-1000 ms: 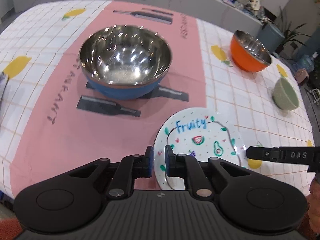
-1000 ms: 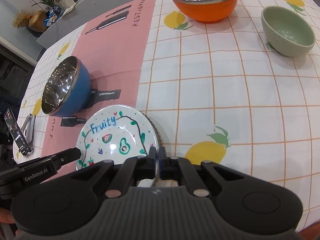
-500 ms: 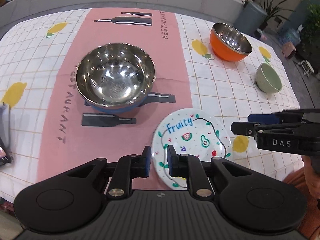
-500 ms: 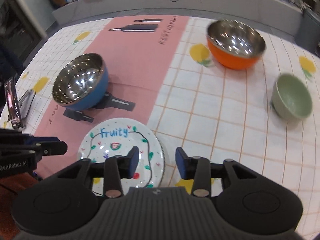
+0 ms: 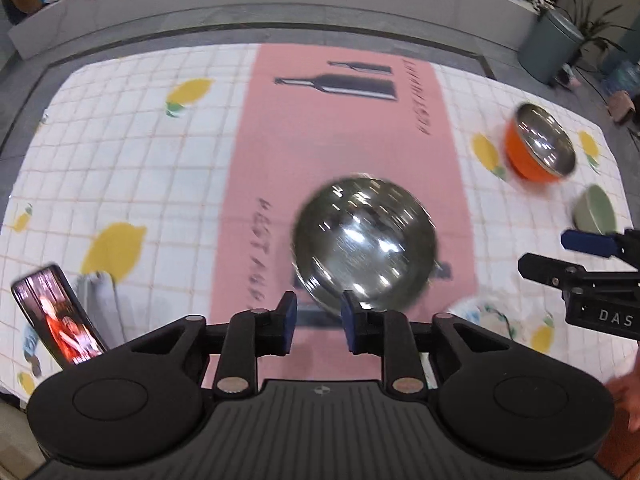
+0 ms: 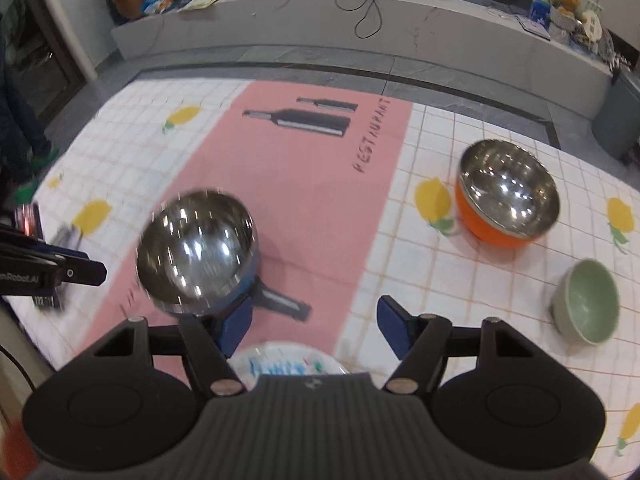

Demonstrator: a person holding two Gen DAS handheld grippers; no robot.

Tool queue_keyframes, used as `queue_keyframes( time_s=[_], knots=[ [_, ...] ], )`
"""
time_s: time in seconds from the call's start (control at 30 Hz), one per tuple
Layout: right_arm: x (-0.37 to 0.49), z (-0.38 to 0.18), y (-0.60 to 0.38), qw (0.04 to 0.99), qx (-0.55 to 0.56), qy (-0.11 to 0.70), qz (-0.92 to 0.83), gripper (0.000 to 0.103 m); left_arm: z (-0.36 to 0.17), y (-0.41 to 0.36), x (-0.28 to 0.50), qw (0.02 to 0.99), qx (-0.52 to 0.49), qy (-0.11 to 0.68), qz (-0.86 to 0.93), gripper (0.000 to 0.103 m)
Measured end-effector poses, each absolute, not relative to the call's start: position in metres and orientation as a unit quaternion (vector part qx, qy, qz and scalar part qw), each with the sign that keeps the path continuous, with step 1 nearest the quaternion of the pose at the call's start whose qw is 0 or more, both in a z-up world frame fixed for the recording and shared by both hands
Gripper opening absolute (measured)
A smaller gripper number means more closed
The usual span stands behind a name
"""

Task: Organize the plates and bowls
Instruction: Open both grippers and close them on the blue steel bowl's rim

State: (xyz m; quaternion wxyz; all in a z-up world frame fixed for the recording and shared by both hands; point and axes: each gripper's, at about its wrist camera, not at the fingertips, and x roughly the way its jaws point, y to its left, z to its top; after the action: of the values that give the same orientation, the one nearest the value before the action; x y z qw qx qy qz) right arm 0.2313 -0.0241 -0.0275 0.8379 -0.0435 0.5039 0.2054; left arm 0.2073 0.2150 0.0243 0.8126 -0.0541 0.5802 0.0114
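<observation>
A steel bowl with a blue outside (image 5: 366, 242) (image 6: 198, 252) stands on the pink runner. An orange steel-lined bowl (image 5: 538, 148) (image 6: 506, 192) and a small green bowl (image 5: 594, 208) (image 6: 586, 306) stand to the right. The white "Fruity" plate (image 6: 288, 362) (image 5: 486, 316) lies at the near table edge, mostly hidden by the gripper bodies. My left gripper (image 5: 318, 322) is open and empty, raised over the near side of the blue bowl. My right gripper (image 6: 316, 324) is wide open and empty, raised above the plate.
A phone (image 5: 58, 316) with a lit screen stands on a stand at the near left. The lemon-print tablecloth (image 5: 120, 160) covers the table. A grey bin (image 5: 554, 50) and a ledge with clutter lie beyond the far edge.
Both grippers let go of the plate, opened and rose back from the table. The left gripper swung left, over the blue bowl. The plate stays on the table.
</observation>
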Motion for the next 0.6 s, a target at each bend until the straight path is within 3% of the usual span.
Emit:
queue_keyframes(
  time_s=[0.2,0.6],
  knots=[
    [0.256,-0.038,0.001,0.830,-0.017,0.526,0.187,0.068,0.000,0.229,0.226,0.816,-0.079,0.572,0.004,0.038],
    [0.282,-0.088,0.027,0.783,0.021,0.596,0.178,0.055,-0.054,0.239,0.237,0.800,-0.128,0.586,0.010,0.038]
  ],
)
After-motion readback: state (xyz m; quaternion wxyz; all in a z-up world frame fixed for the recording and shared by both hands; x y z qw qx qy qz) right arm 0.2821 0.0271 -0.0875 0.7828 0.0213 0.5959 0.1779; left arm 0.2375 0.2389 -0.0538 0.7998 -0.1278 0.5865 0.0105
